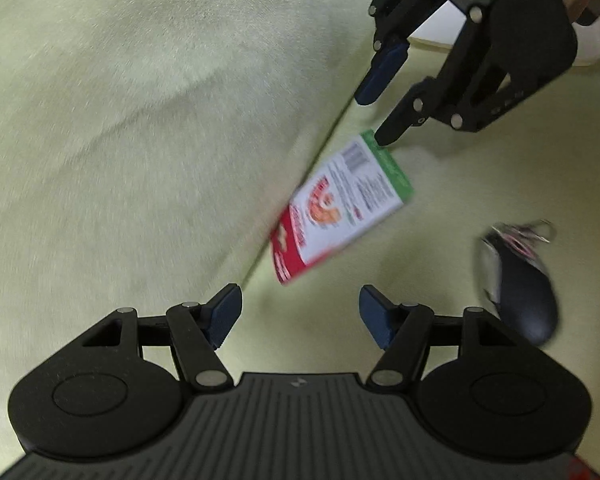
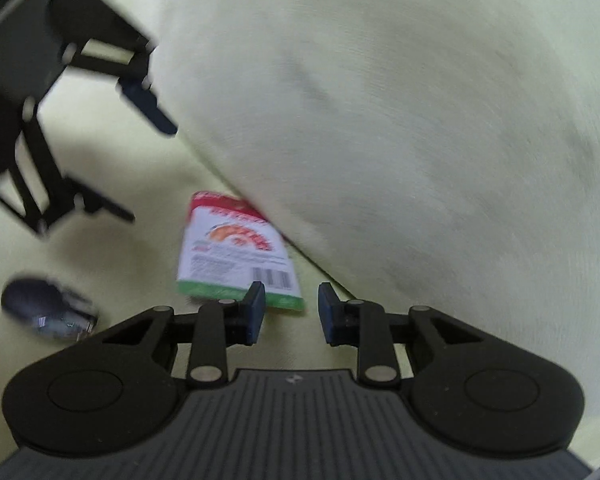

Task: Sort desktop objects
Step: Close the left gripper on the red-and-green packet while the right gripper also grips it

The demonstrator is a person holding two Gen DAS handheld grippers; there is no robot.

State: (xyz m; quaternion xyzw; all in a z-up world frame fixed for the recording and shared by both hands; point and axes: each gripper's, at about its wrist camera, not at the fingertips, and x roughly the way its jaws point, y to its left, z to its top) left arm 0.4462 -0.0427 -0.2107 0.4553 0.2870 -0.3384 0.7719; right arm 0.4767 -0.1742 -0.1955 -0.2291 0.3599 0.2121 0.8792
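1. Blue pads of the left gripper (image 1: 300, 316) are seen wide apart in the left wrist view, and nothing is held between them.
2. Just beyond it, a flat packet (image 1: 340, 208) with red, white and green print is laid on the pale green cloth (image 1: 120, 120), beside a long fold.
3. A black mouse (image 1: 520, 292) is placed to the right of the packet, with a metal clip (image 1: 536, 230) near it.
4. At the far green end of the packet, the right gripper (image 2: 291, 308) is seen, also open and empty; one fingertip is very near the packet edge, but contact cannot be told.
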